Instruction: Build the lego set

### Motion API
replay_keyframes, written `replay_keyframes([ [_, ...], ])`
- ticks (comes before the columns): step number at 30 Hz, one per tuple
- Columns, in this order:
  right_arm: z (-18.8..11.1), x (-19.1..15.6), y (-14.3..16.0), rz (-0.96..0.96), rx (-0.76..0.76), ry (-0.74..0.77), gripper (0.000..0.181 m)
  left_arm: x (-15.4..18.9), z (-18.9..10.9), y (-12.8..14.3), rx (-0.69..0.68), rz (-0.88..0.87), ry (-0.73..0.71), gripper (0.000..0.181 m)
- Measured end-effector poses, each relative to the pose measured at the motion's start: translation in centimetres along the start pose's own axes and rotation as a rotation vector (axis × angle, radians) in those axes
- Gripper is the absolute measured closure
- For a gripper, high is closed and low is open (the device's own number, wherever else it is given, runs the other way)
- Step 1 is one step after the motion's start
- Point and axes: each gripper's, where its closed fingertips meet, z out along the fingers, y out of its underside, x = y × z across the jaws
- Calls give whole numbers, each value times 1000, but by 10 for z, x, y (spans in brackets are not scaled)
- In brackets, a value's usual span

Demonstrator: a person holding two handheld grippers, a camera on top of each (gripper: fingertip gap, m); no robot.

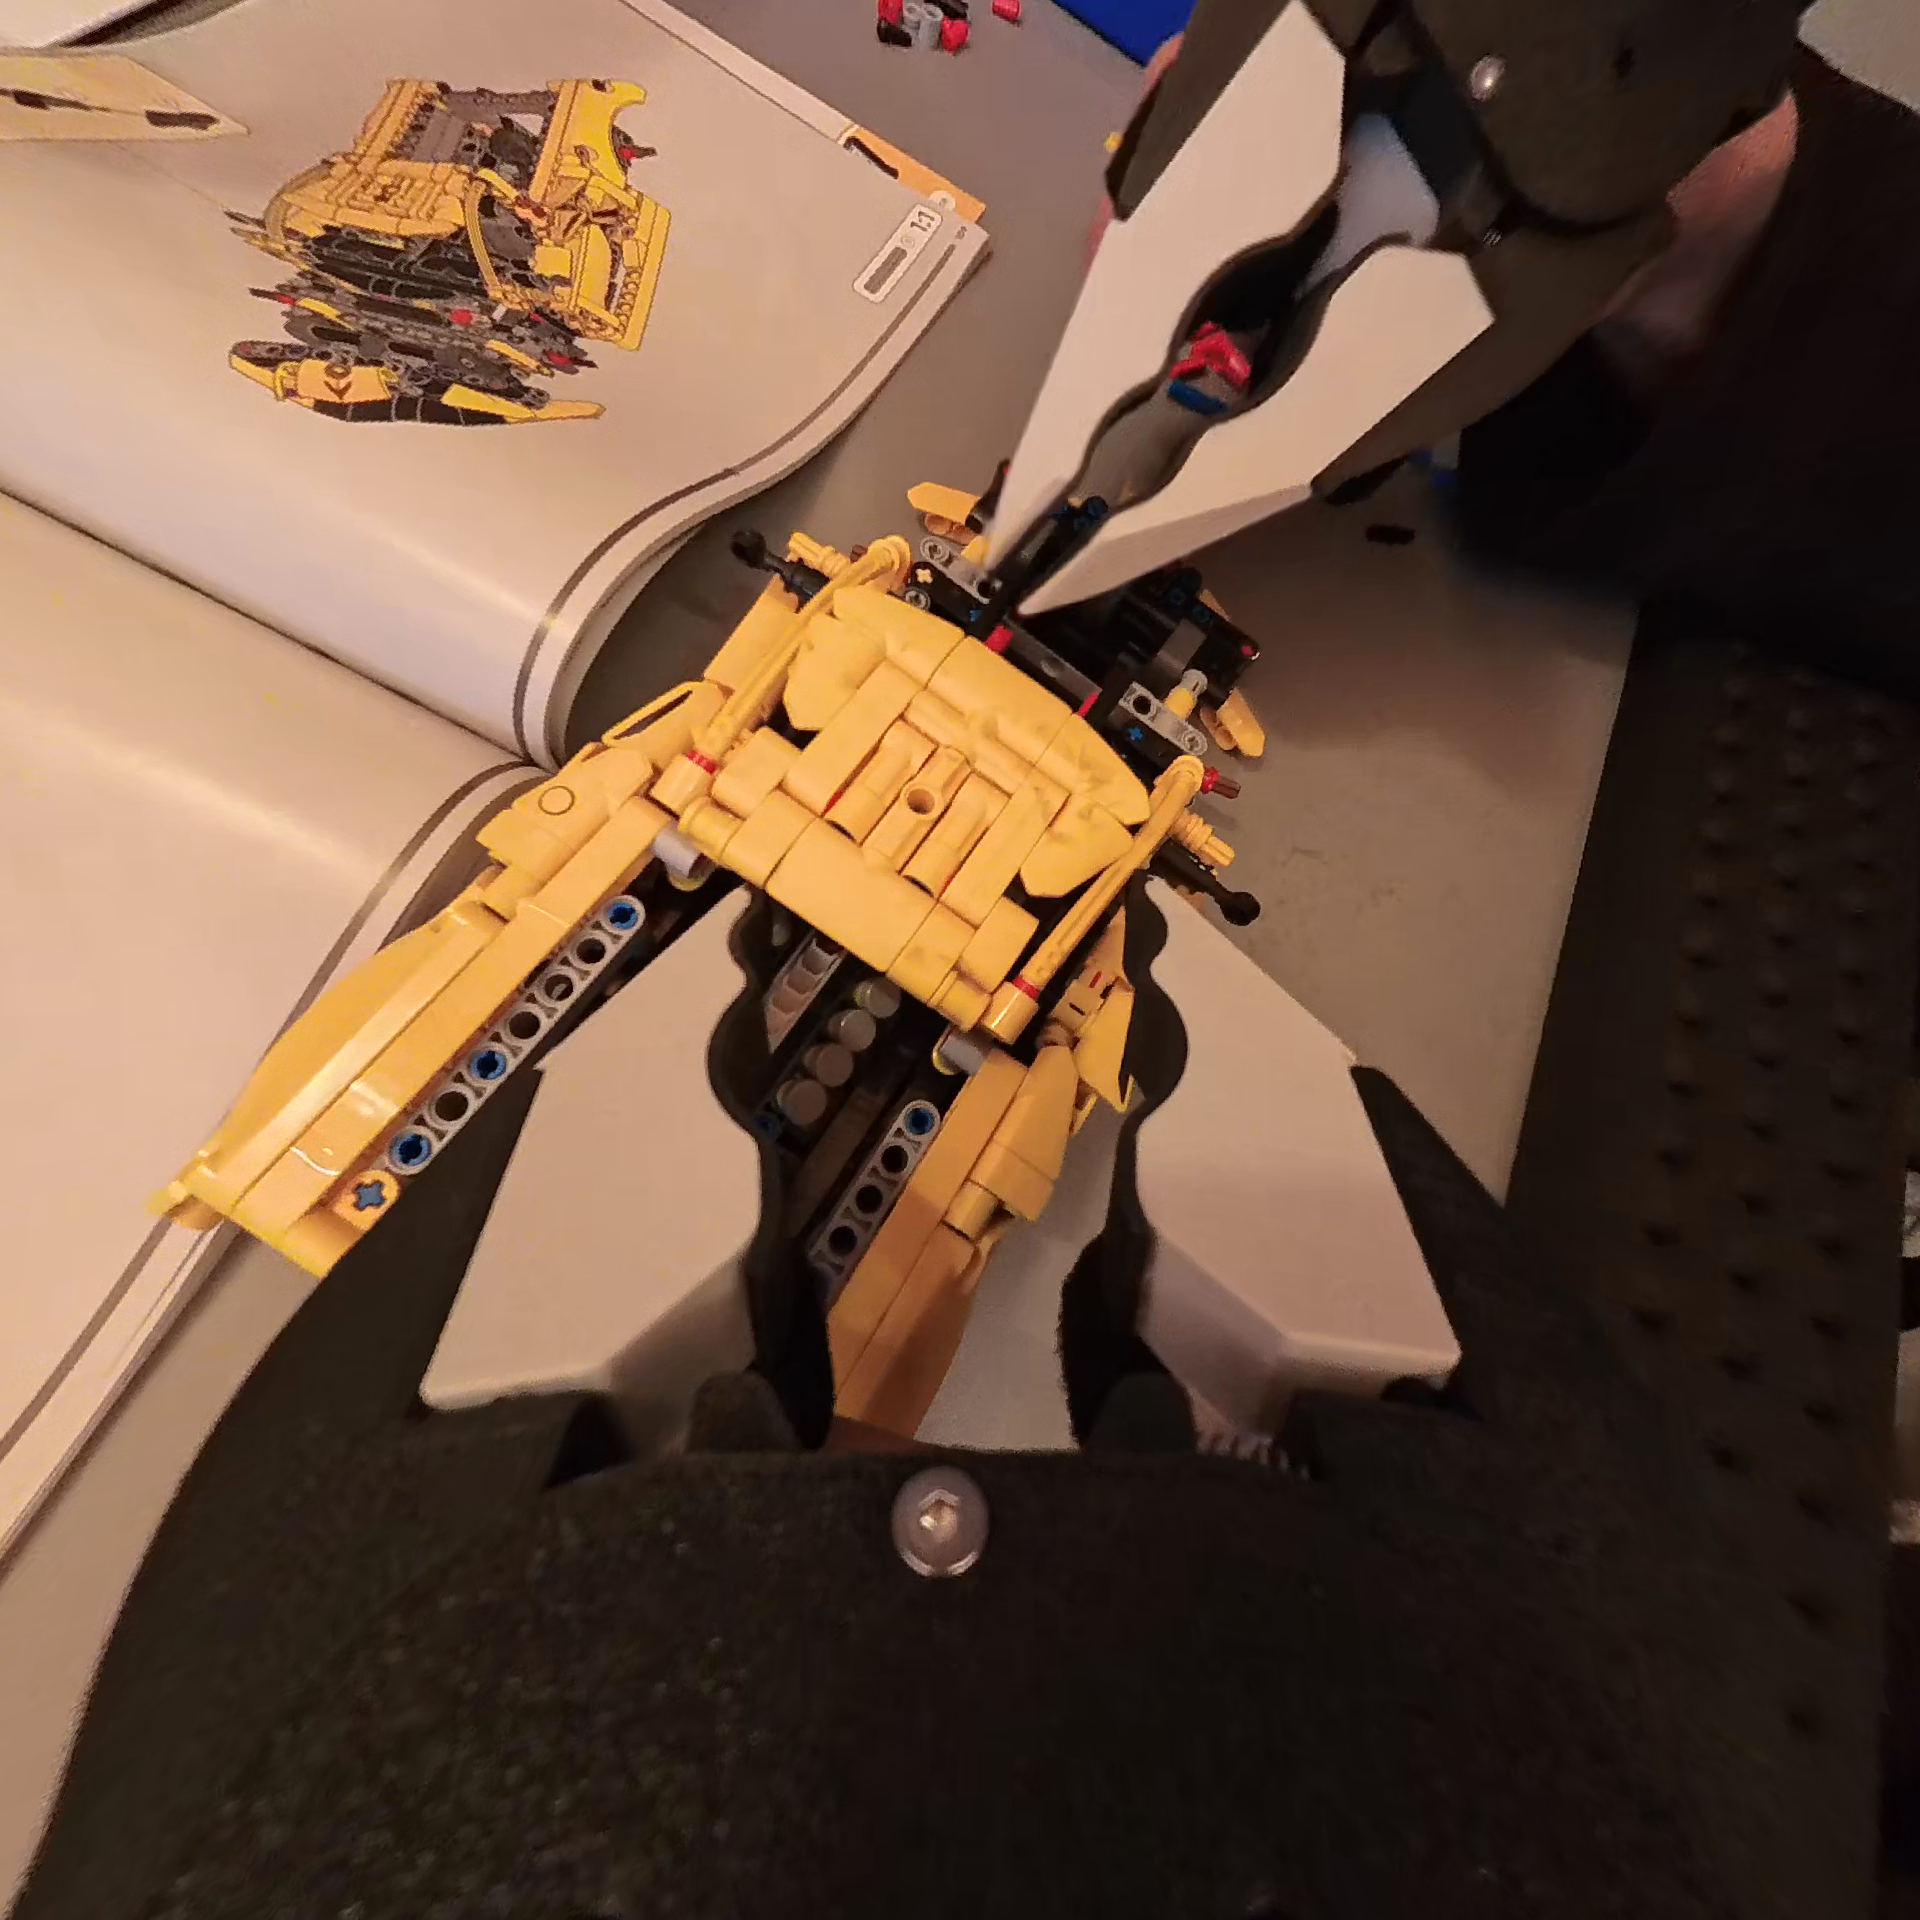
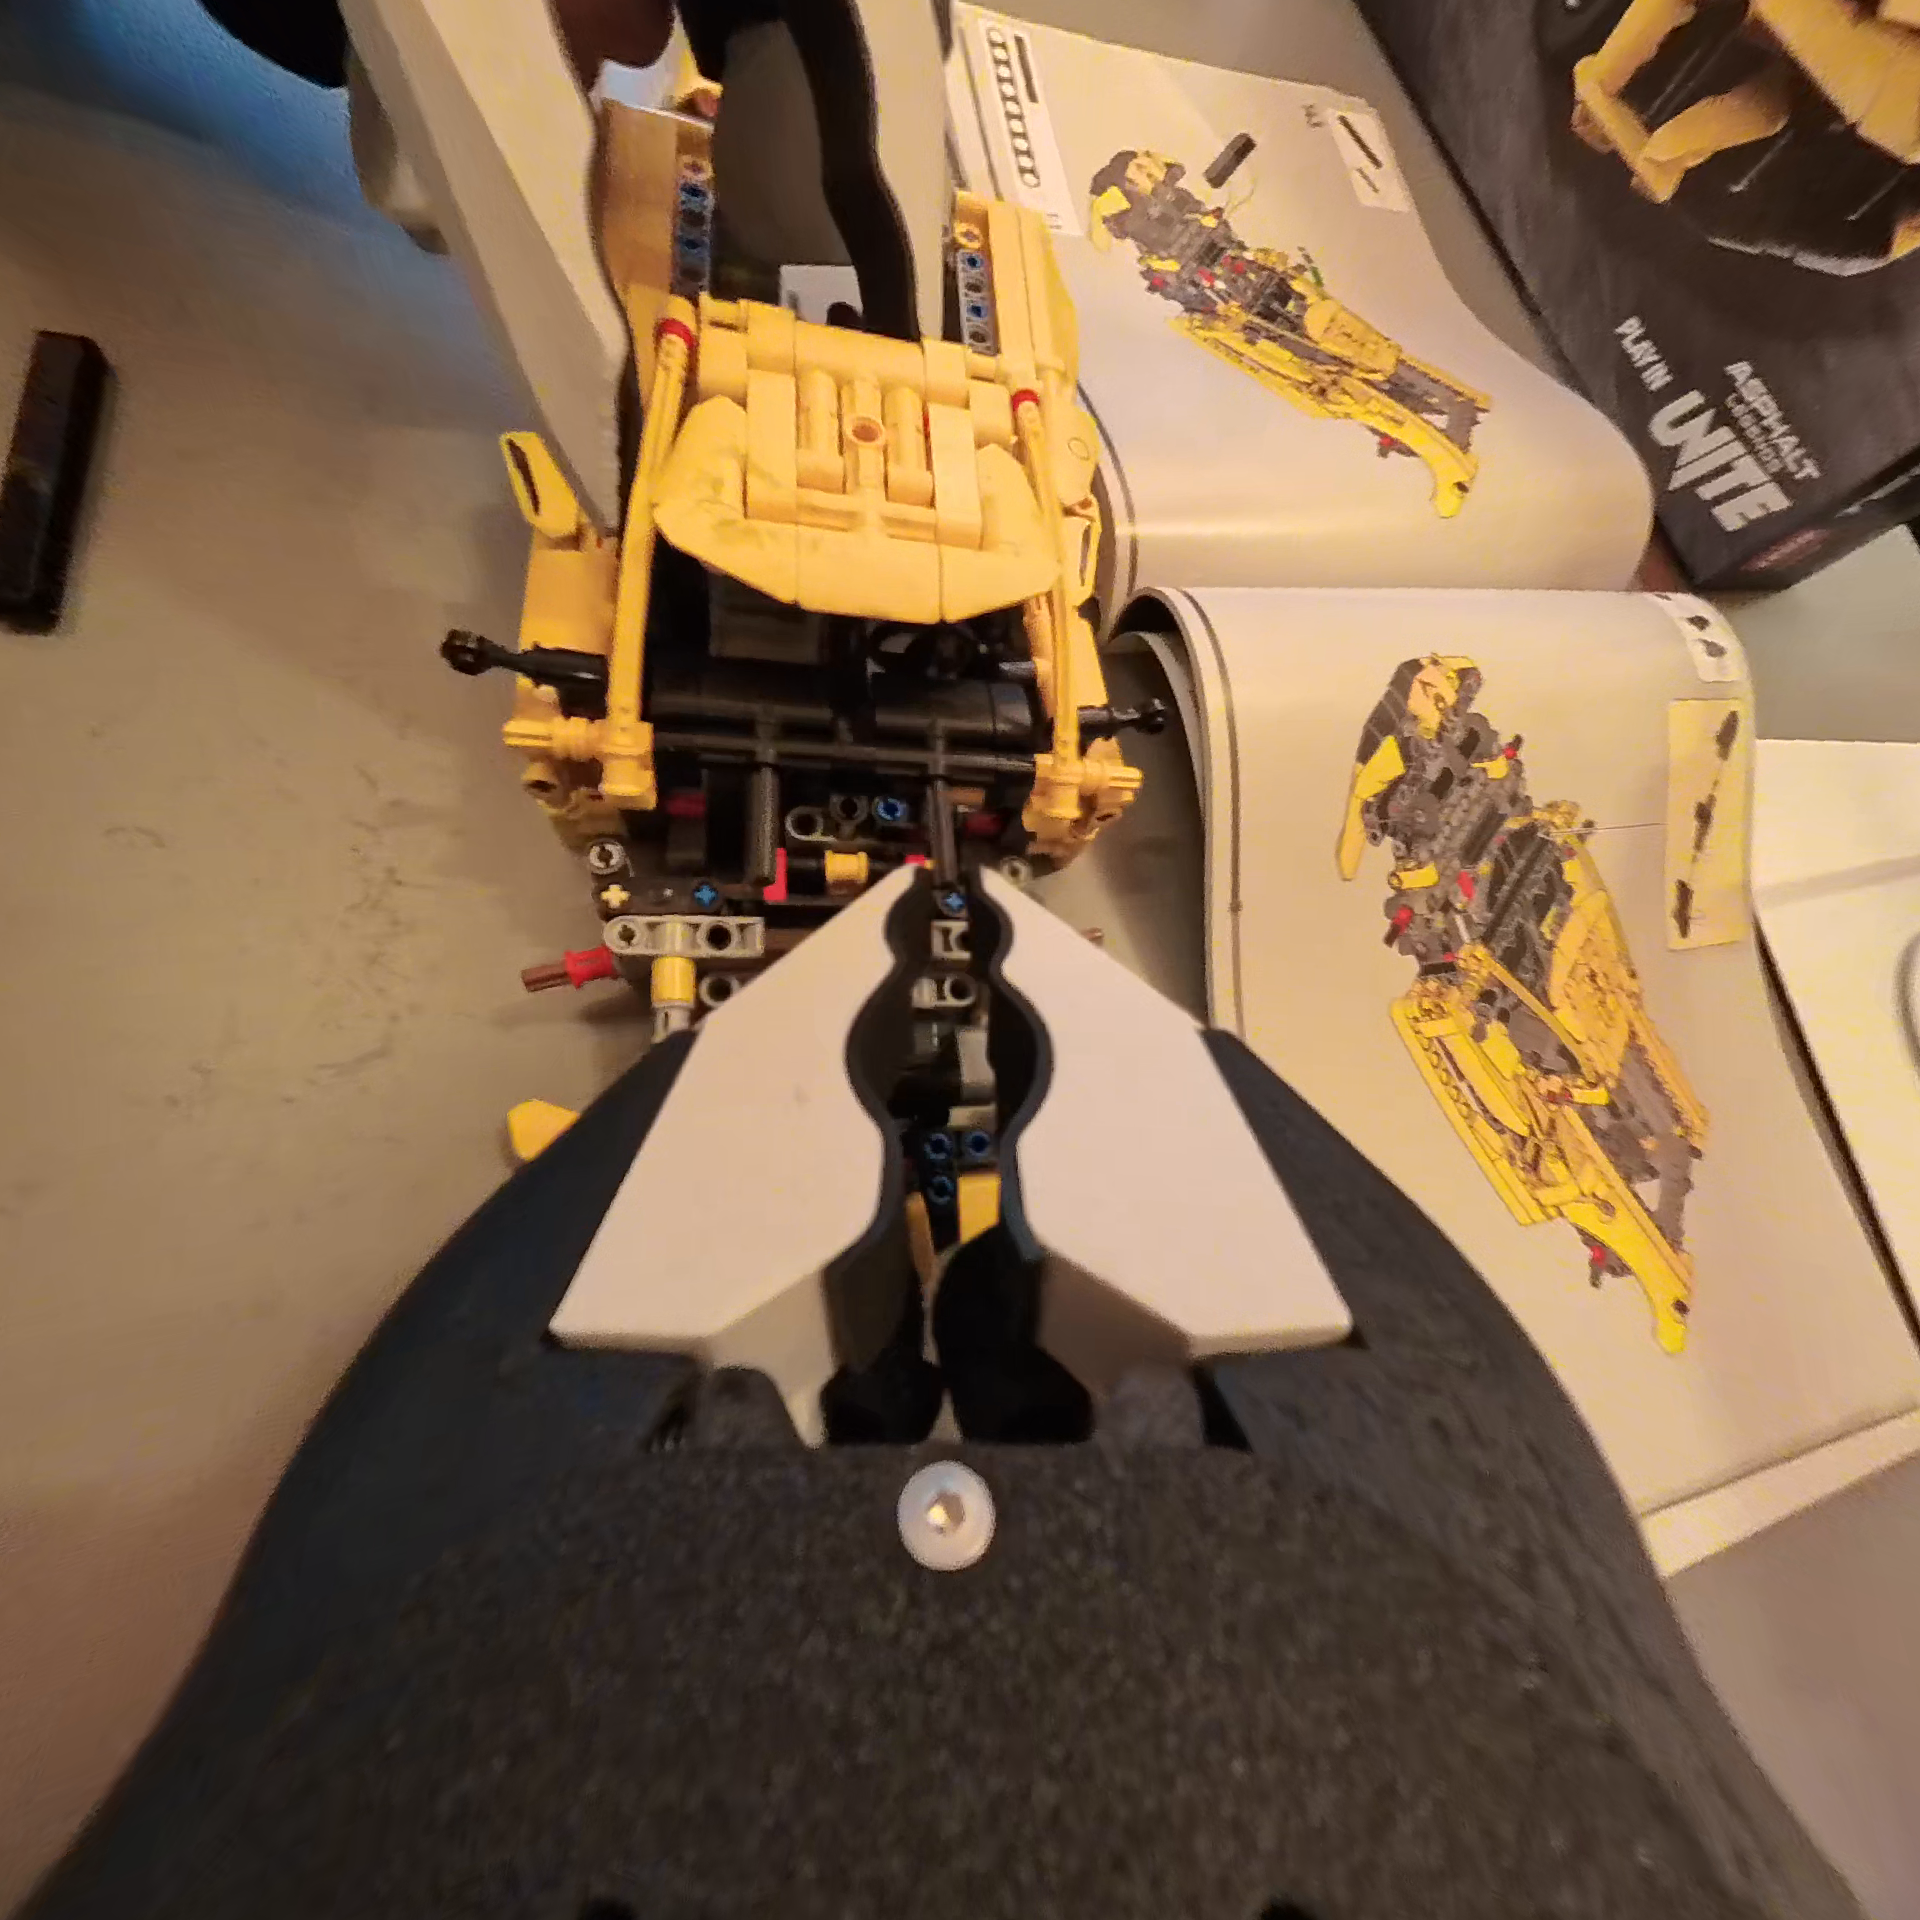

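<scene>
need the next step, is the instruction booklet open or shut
Open: the instruction booklet lies spread beside the yellow lego car, both pages showing build pictures.

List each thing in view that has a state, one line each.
Yellow lego car: partly built, black frame exposed at one end, resting on the table.
Left tool: shut on the car's body, one finger on each side.
Right tool: shut on a thin black part at the car's exposed end.
Instruction booklet: open, pages curling.
Lego box: closure not visible.
</scene>
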Motion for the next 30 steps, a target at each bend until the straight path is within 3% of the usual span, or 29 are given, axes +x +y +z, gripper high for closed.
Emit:
replay_keyframes([
  [9,3,-1,-1,106,-43,-65,179,-1,2,0,-17,26,-27,114],
  [21,1,-1,-1,158,23,-87,178,-2,-1,3,-25,55,-3,117],
  [25,-6,4,-7,137,85,-58,157,-8,-11,5,-30,86,-1,122],
  [30,-11,4,-5,166,87,-62,156,-11,-34,-8,24,58,-87,121],
])
